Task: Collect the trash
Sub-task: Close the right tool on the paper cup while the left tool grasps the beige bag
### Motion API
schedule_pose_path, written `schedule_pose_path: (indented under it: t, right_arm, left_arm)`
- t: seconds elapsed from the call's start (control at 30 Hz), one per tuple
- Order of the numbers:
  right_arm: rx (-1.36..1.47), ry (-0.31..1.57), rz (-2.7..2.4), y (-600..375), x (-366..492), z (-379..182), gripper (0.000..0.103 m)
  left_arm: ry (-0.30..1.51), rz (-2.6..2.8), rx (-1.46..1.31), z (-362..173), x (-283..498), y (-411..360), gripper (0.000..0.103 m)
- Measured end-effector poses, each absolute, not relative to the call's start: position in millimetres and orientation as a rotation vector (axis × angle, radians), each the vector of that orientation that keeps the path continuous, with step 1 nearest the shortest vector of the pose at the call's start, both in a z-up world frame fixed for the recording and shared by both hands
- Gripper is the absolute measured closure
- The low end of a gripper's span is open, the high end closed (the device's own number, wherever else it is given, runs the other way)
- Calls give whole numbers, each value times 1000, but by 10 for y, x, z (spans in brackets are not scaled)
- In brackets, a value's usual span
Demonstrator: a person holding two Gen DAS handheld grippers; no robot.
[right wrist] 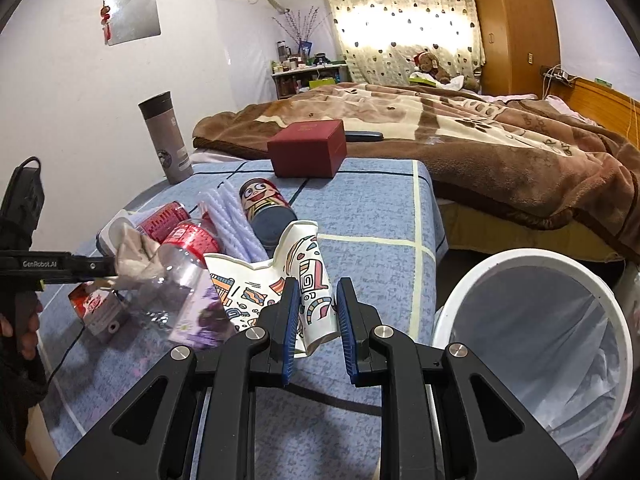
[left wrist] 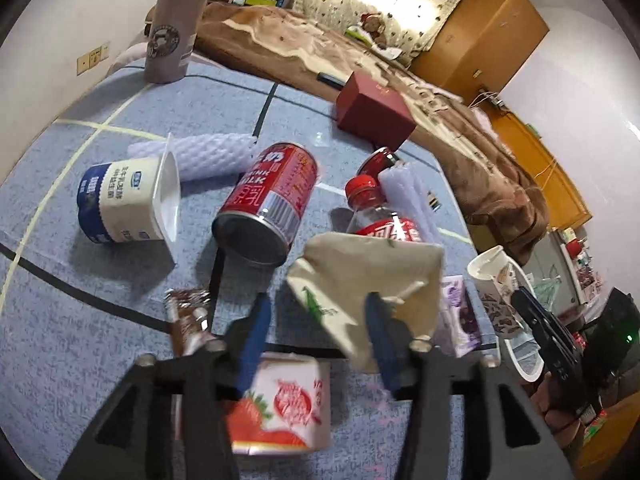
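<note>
Trash lies on a blue cloth-covered table (left wrist: 80, 344). My left gripper (left wrist: 318, 322) is open, and a crumpled beige tissue (left wrist: 360, 280) hangs between its blue fingers, against the right finger (left wrist: 380, 336). Around it lie a red milk can (left wrist: 272, 200), a yogurt cup (left wrist: 128, 200), a cola bottle (left wrist: 372, 208), a strawberry milk carton (left wrist: 284, 404) and a brown wrapper (left wrist: 186, 316). My right gripper (right wrist: 318, 316) is shut on a crushed patterned paper cup (right wrist: 280, 280). The left gripper also shows in the right wrist view (right wrist: 100, 268), with the tissue (right wrist: 134, 256).
A white trash bin (right wrist: 536, 344) with a liner stands right of the table. A red box (right wrist: 308, 148), a grey thermos (right wrist: 166, 138), a cartoon can (right wrist: 264, 208), white foam netting (left wrist: 212, 152) and a purple pack (right wrist: 200, 312) are on the table. A bed with a brown blanket (right wrist: 480, 136) lies behind.
</note>
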State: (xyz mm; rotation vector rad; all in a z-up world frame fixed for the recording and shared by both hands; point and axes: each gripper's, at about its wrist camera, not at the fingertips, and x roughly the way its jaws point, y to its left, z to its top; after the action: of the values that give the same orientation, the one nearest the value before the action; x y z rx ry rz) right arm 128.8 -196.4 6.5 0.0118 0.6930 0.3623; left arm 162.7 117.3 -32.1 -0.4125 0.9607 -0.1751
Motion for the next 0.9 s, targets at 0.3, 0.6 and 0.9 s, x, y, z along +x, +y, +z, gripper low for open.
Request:
schedule_pose_path:
  t: [0.3, 0.6, 0.9]
  right_arm:
    - [40, 680, 364, -2020, 1246, 70, 83]
    - [30, 663, 346, -2005, 1161, 76, 83]
    - [19, 643, 351, -1965, 1097, 88, 83]
  left_arm:
    - [977, -255, -558, -302, 1582, 1089, 41]
    - [1035, -212, -514, -426, 1638, 858, 41]
    - [1025, -147, -327, -429, 1695, 586, 40]
